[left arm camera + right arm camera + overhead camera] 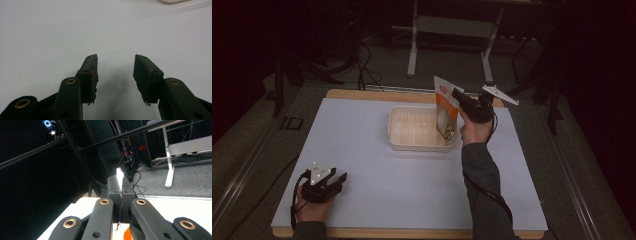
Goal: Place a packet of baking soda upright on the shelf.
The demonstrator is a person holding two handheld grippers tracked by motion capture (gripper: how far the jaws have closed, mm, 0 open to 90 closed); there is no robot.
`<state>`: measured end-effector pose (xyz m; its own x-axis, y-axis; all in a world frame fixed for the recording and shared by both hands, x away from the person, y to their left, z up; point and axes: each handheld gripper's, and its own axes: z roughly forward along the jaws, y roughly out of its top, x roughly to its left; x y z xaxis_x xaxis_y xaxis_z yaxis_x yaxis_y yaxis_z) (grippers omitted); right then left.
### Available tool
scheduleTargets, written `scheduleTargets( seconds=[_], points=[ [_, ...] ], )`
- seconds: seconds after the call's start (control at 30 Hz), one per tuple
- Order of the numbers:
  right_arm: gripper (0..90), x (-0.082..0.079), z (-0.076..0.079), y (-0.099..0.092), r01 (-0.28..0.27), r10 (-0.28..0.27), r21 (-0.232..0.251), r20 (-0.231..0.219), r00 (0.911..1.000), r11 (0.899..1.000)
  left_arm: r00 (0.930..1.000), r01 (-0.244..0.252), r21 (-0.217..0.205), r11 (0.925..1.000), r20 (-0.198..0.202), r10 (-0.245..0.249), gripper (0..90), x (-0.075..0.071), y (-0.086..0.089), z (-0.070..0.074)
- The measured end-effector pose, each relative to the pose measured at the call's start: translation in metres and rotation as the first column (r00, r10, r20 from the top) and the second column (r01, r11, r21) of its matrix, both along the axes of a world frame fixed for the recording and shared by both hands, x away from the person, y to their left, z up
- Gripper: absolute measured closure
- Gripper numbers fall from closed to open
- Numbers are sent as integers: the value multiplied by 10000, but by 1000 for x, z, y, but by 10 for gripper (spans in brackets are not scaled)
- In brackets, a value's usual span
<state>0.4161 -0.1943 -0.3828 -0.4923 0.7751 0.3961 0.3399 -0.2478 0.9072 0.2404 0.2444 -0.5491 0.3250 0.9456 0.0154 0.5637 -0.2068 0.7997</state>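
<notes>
Each gripper is black. The left gripper (343, 177) carries a grey three-cornered plate (320, 173) with small pale dots on top, and a black cable (293, 200) loops off its back. Close up, the left gripper (115, 75) has thick arms with brass-ringed holes and dark screw holes; its flat pads (90, 75) have ragged edges and a small red mark. The right gripper (120, 185) shows the same brass rings. Its plate (499, 94) is pale, and its cable (492, 192) runs down a dark grey long sleeve (484, 190).
</notes>
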Motion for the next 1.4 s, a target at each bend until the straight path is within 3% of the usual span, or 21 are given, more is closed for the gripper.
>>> scheduleTargets(
  seconds=[0.27,0.4,0.97,1.33,1.4],
  points=[
    [900,2,-12,6,-205,199,184,357,9992,9996,10000,-3,-15,10000,-9,3,543,0,0,0],
    [900,3,-20,8,-204,190,362,372,9991,9991,10000,-5,-17,10000,-7,5,542,0,0,0],
    [900,2,-45,12,-273,267,215,268,9993,9994,10000,14,-23,10000,-1,-14,543,0,0,0],
    [900,-16,-52,12,-547,535,157,669,9963,9984,10000,26,1,10000,5,-26,542,0,-1,0],
    [900,-23,-55,11,-661,634,362,721,9954,9972,10000,19,10,10000,0,-19,542,0,-1,0]
  ],
)
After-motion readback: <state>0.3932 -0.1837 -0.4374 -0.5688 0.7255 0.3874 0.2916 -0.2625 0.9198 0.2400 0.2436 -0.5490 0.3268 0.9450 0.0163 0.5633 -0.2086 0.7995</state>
